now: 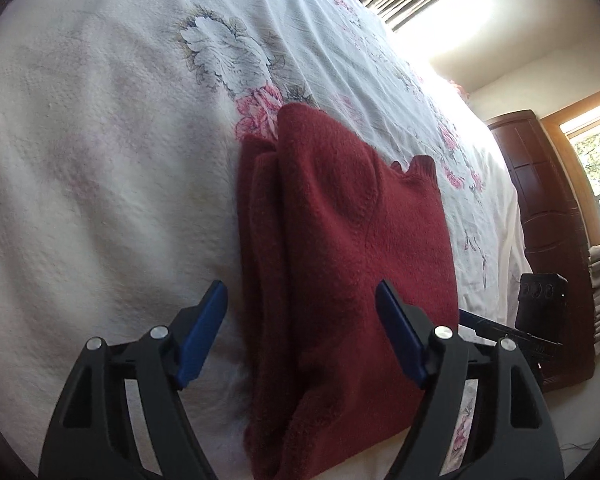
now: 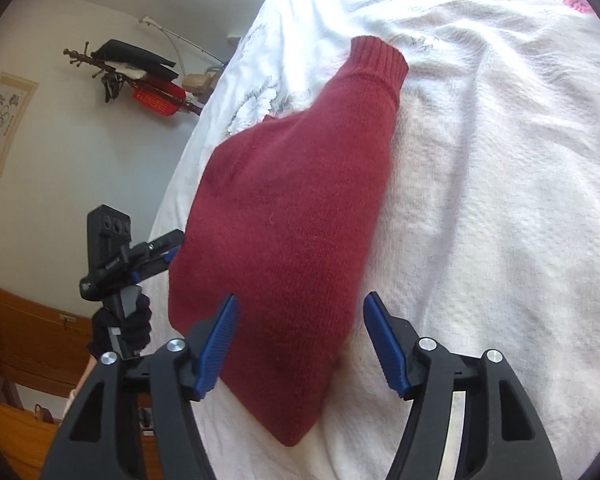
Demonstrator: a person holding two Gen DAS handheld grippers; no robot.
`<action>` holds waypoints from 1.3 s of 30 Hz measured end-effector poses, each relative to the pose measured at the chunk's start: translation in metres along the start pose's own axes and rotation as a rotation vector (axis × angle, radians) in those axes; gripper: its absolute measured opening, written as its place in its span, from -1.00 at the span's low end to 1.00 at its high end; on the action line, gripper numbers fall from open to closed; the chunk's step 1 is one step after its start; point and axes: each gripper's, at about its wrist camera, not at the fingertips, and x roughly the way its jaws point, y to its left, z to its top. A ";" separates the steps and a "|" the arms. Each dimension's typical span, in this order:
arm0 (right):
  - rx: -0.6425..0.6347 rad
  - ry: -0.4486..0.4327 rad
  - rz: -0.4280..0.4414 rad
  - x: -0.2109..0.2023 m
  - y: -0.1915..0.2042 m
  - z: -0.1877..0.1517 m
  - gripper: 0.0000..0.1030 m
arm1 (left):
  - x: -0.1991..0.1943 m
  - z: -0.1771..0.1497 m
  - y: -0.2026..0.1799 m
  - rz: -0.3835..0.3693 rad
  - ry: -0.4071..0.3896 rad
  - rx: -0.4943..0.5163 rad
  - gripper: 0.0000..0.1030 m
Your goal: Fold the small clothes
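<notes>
On the bed (image 1: pixel 100 140) your red sweater (image 1: pixel 340 240) lies folded narrow, both the left gripper (image 1: pixel 300 340) and right gripper (image 2: pixel 298 344) hover spread and empty, so next you likely pinch the near hem and fold it up toward the cuff (image 2: pixel 378 60).

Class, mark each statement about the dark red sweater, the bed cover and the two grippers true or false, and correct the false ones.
1. The dark red sweater lies on a white floral bed cover. True.
2. The right gripper is clamped on the sweater. False: its jaws are open and hold nothing.
3. The left gripper is open. True.
4. The sweater is spread out flat, sleeves extended. False: it is folded into a narrow, layered shape.
5. A ribbed cuff shows at the sweater's far end. True.
</notes>
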 end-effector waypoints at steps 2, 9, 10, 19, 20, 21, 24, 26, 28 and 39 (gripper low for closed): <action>0.011 0.003 -0.001 0.008 -0.004 0.003 0.33 | 0.015 0.001 -0.001 0.023 0.019 0.019 0.47; 0.073 0.033 0.069 0.047 -0.018 0.017 0.38 | 0.056 0.008 -0.012 -0.069 0.064 0.039 0.68; 0.081 0.043 0.077 0.055 -0.020 0.018 0.39 | 0.060 0.009 -0.015 -0.068 0.071 0.048 0.69; 0.005 0.008 0.003 0.030 0.011 0.016 -0.21 | 0.057 -0.003 -0.028 -0.131 0.023 -0.002 -0.30; -0.010 0.006 -0.010 0.021 0.019 0.014 -0.21 | 0.055 -0.008 -0.036 -0.139 0.027 0.006 -0.30; -0.032 0.000 -0.025 0.010 0.027 0.012 -0.22 | 0.053 -0.013 -0.045 -0.155 0.033 0.010 -0.31; -0.053 -0.002 -0.034 -0.029 0.035 0.001 -0.22 | 0.046 -0.034 -0.076 -0.214 0.038 0.027 -0.31; -0.070 0.001 -0.052 -0.058 0.036 -0.013 -0.22 | 0.044 -0.050 -0.102 -0.246 0.036 0.044 -0.31; -0.086 -0.002 -0.065 -0.086 0.036 -0.032 -0.22 | 0.044 -0.066 -0.131 -0.265 0.037 0.058 -0.31; -0.042 -0.090 -0.073 -0.203 -0.018 -0.115 -0.21 | 0.083 -0.144 -0.261 -0.206 0.019 0.163 -0.30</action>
